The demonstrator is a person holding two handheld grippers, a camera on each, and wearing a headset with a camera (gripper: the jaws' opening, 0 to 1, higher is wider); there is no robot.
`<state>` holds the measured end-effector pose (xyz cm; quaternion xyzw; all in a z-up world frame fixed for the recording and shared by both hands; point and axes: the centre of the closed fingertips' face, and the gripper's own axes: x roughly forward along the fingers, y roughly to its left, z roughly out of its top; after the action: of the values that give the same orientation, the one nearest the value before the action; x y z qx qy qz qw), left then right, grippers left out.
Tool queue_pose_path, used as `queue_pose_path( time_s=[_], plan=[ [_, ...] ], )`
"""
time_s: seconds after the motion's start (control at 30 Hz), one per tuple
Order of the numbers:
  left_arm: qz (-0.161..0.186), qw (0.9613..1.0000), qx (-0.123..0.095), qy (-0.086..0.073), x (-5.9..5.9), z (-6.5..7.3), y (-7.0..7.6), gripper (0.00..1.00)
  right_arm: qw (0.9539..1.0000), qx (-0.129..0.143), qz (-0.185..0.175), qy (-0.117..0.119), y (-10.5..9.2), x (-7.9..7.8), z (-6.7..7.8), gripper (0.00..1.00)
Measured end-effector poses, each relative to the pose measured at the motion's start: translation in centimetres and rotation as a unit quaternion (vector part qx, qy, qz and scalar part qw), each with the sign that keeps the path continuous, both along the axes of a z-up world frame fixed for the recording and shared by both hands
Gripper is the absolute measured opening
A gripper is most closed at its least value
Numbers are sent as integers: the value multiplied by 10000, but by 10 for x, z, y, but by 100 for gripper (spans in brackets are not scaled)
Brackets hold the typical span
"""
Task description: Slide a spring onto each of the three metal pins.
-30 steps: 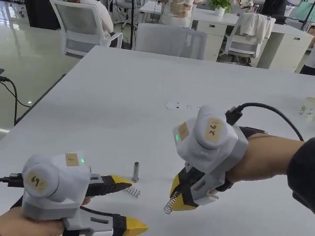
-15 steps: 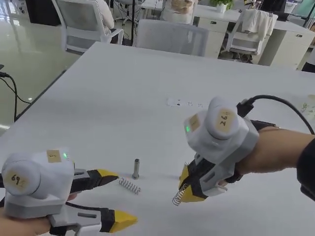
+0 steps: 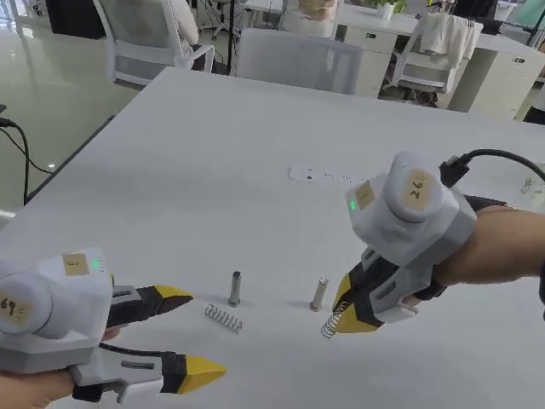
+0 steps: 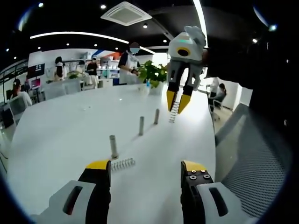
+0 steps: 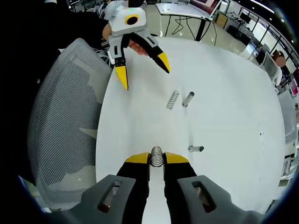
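Left claw point(image 3: 192, 334): you hold it low at the near edge of the counter point(image 3: 213, 170), with the yellow-tipped jaws wide apart and empty between them. Just ahead of the tips a loose spring point(image 3: 223, 318) lies flat on the counter beside the base of the near pin point(image 3: 234, 289) — close to it, though I cannot tell if they touch.

Right claw point(image 3: 345, 313): you hold it tilted down toward the counter, with the jaws together on the gripped spring point(image 3: 332, 321). The spring sticks out below the tips at a slant and its lower end comes close to the surface; contact with the counter cannot be told. In the right gripper view its coil end shows as a ring pinched between the two yellow tips.

The middle pin point(image 3: 319, 294) stands upright just to the left of the gripped spring in the head view. The left gripper view shows three pins in a row running away from your left claw — the far pin point(image 4: 156, 116) stands just beside the hanging spring. All three pins are upright and bare.
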<state>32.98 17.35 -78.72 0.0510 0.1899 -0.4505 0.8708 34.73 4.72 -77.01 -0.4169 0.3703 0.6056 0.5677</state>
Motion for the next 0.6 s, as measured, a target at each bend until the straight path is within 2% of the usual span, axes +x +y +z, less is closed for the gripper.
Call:
queue_pose_path(
  time_s=[0.37, 0.6],
  plan=[
    [35, 10000, 14, -10, -1, 1, 2, 55, 9996, -89, -196, -173, -15, 23, 8, 8],
    [40, 10000, 16, -24, -1, 2, 3, 54, 9994, -118, -243, -206, -14, 34, 7, 8]
  ],
)
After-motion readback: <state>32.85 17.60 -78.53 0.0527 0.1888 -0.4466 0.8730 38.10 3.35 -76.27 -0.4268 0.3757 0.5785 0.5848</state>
